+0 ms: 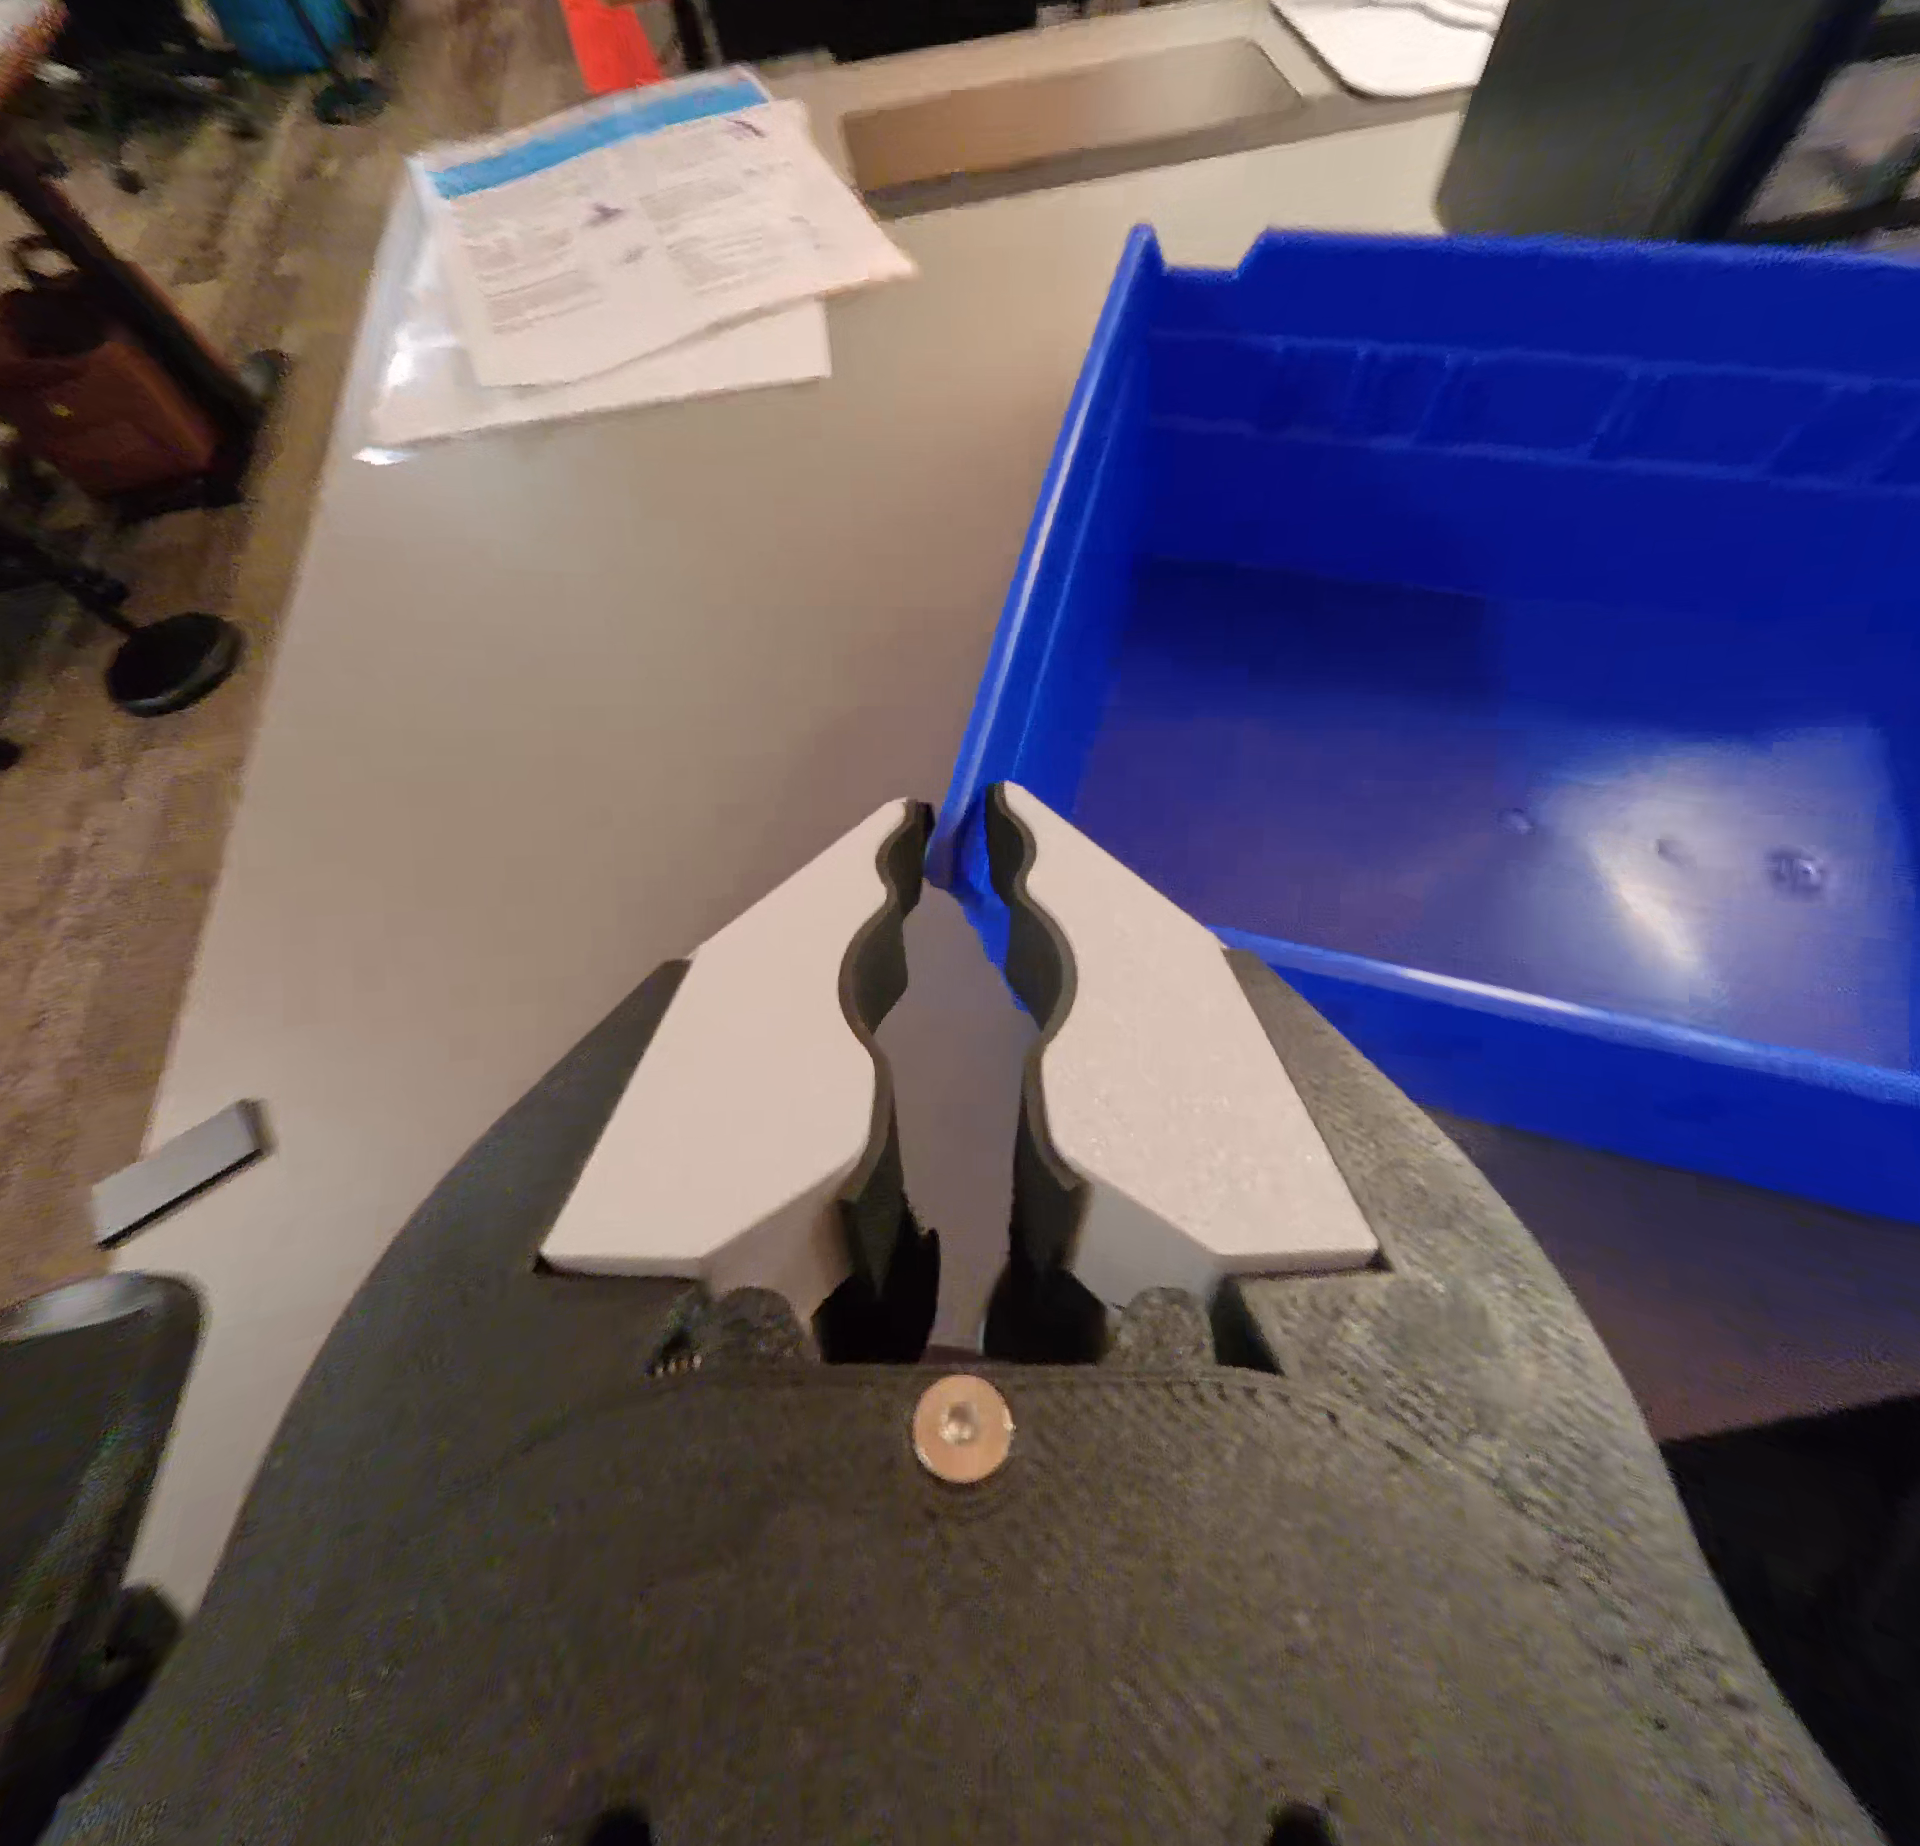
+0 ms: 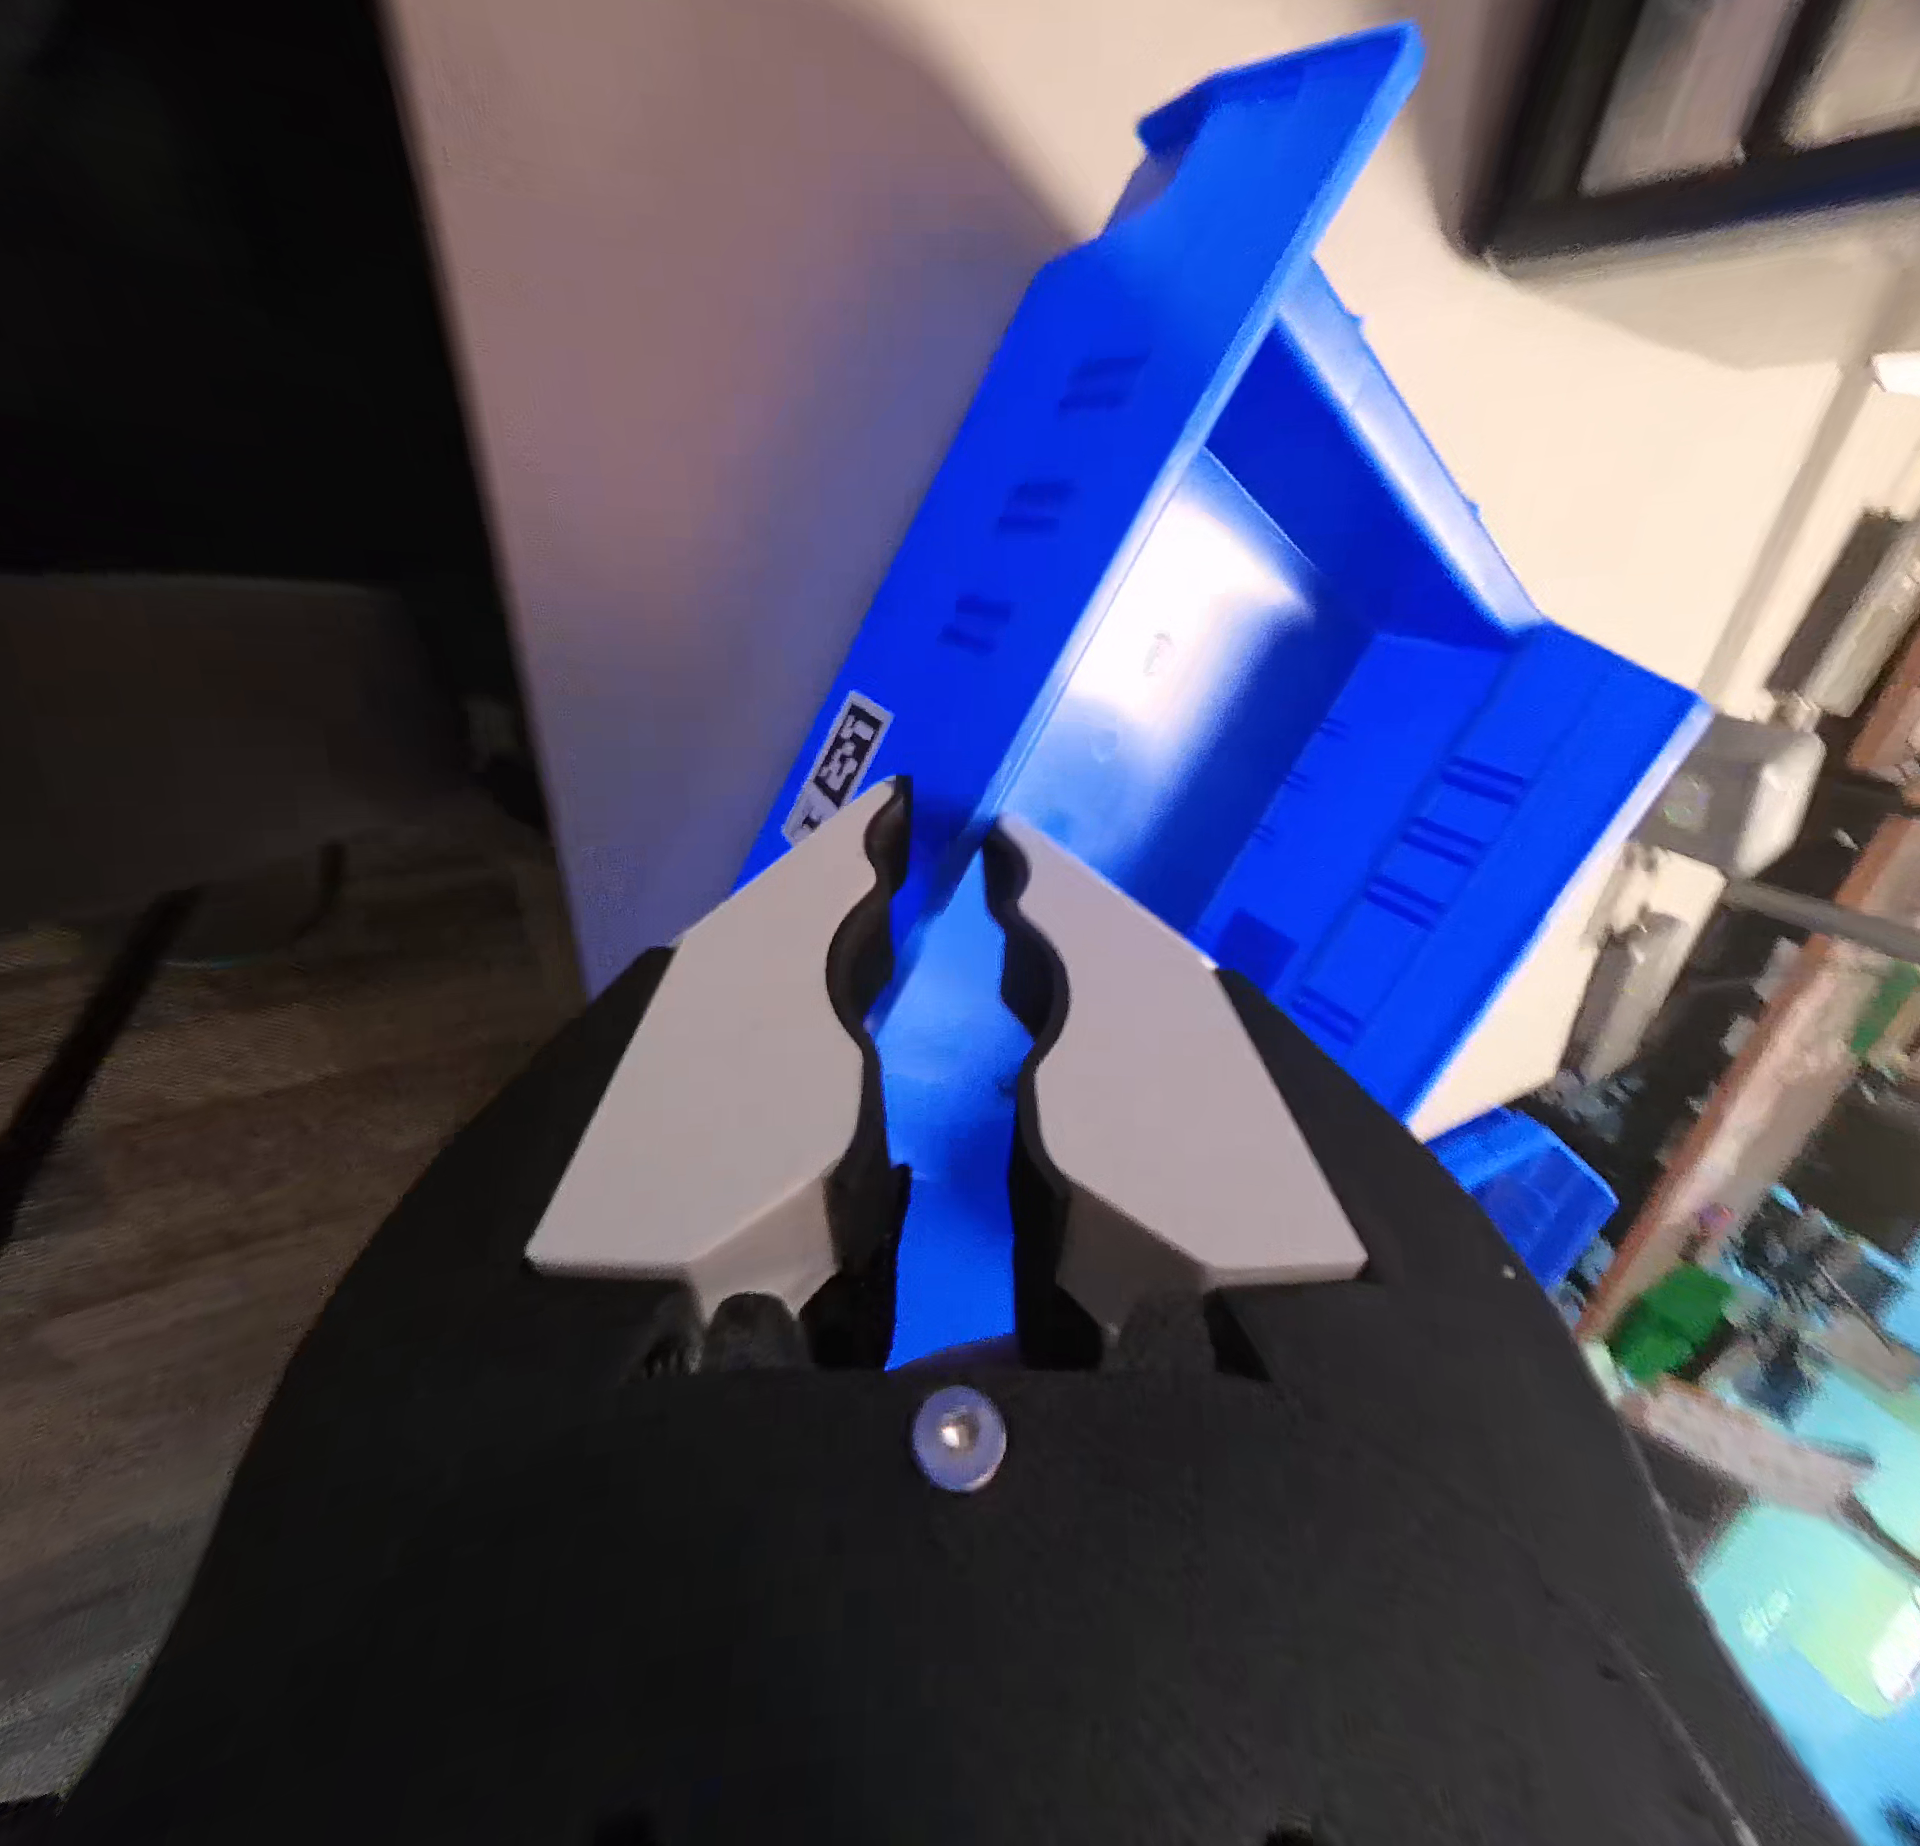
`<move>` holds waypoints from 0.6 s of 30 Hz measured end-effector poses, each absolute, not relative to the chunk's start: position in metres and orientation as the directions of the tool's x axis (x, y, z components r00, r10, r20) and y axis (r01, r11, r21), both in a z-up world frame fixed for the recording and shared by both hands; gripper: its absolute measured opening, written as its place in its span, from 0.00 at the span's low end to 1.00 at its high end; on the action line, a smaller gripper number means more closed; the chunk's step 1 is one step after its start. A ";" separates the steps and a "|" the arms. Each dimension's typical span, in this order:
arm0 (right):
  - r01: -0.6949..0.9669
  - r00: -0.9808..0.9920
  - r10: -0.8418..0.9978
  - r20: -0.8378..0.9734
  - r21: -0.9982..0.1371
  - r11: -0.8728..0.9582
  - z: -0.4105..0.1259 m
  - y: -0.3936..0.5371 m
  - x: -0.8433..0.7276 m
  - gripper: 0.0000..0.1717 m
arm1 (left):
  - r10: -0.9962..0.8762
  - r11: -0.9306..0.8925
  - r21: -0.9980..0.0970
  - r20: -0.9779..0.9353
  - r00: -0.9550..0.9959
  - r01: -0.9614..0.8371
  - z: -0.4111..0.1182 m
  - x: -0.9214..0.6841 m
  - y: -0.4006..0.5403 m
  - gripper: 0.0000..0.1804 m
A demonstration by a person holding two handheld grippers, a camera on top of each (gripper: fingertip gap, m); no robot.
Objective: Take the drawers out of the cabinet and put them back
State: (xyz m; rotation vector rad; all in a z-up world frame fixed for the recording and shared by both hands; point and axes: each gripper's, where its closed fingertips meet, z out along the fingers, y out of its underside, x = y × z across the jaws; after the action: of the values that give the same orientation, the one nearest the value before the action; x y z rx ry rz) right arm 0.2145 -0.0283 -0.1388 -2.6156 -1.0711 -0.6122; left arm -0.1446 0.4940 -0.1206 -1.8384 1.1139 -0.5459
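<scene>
Both grippers, left (image 1: 954, 825) and right (image 2: 943, 830), clamp a blue drawer (image 1: 1455, 653) above a grey table (image 1: 582, 674) holding papers (image 1: 644, 248); cluttered room beyond.

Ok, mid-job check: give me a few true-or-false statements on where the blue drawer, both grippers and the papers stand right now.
1. The left gripper has a corner of the blue drawer between its fingertips. True.
2. The blue drawer holds screws and small parts. False: its floor is bare in both views.
3. A stack of papers lies on the table beyond the drawer's left side. True.
4. The right gripper is far from the drawer, over bare floor. False: a side wall of the drawer runs between its fingers.
5. The drawer is red. False: it is blue.
6. A black-and-white sticker sits on the outside of the drawer's wall. True.
</scene>
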 end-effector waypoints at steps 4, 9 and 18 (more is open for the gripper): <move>0.643 0.675 0.491 0.550 -0.114 -0.757 -0.117 -0.023 0.230 0.33 | -0.849 -0.154 -0.907 -0.082 0.522 -0.393 -0.093 -0.146 0.478 0.19; 0.516 0.828 0.318 0.462 -0.406 -0.754 -0.108 0.007 0.201 0.38 | -0.984 0.012 -0.930 -0.076 0.160 -0.367 -0.072 -0.108 0.348 0.31; 0.541 0.748 0.386 0.540 -0.158 -0.826 -0.154 0.020 0.216 0.12 | -0.898 0.438 -0.694 -0.314 -0.308 -0.571 -0.140 -0.078 0.234 0.19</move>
State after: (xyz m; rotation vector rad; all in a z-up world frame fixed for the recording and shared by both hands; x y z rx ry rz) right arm 0.2160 0.0203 -0.1543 -2.6429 -0.7203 -0.7194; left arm -0.0775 0.2339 -0.1400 -1.2316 2.0063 -0.6111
